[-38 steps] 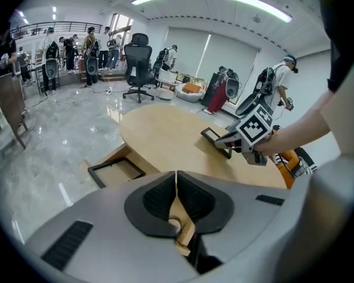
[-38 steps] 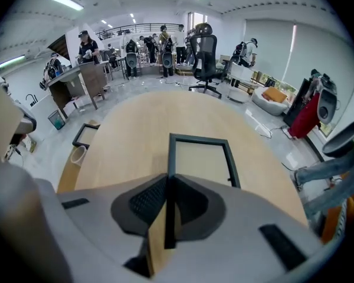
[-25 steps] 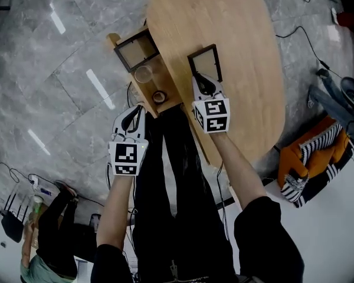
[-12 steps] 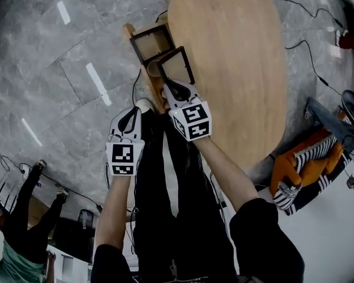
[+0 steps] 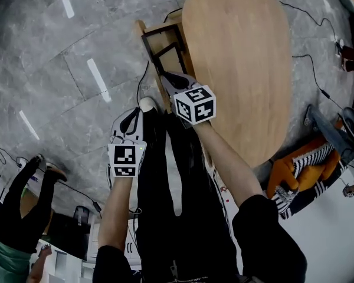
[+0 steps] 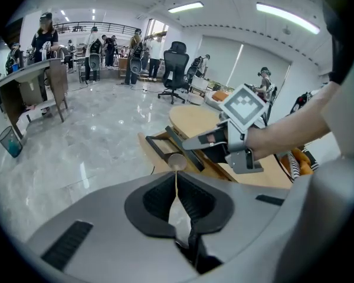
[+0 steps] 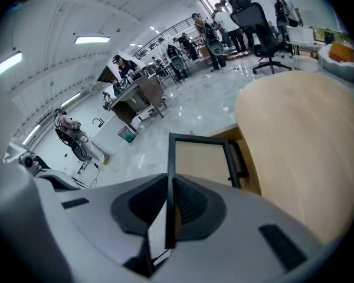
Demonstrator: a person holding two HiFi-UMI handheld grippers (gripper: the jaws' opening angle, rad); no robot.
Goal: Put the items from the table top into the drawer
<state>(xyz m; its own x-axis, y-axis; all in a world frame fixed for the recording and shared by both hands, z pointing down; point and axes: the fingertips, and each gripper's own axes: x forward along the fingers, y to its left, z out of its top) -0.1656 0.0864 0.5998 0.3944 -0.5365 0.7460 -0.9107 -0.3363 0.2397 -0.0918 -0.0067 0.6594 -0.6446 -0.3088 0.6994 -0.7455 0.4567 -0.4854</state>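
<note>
Your left gripper (image 6: pixel 176 175) hangs off to the left of the drawer (image 6: pixel 146 145). Its jaws are pressed together with nothing between them, so it has no part in the work right now.

The drawer stands pulled out from the table's left side. It already holds a dark picture frame (image 6: pixel 159 145) and a pale round item (image 6: pixel 177 161), so part of the job looks done.

Your right gripper (image 7: pixel 168 178) is clamped on the near edge of a second frame (image 7: pixel 200 161). It holds that frame tilted above the open drawer, not yet set down inside.

The table top (image 5: pixel 248 52) shows only bare wood in the head view and in the right gripper view. The frame in your grip is probably the last item. What seems left is to lower it into the drawer beside the other things and let go. Whether the drawer must then be pushed in, the task does not say.
</note>
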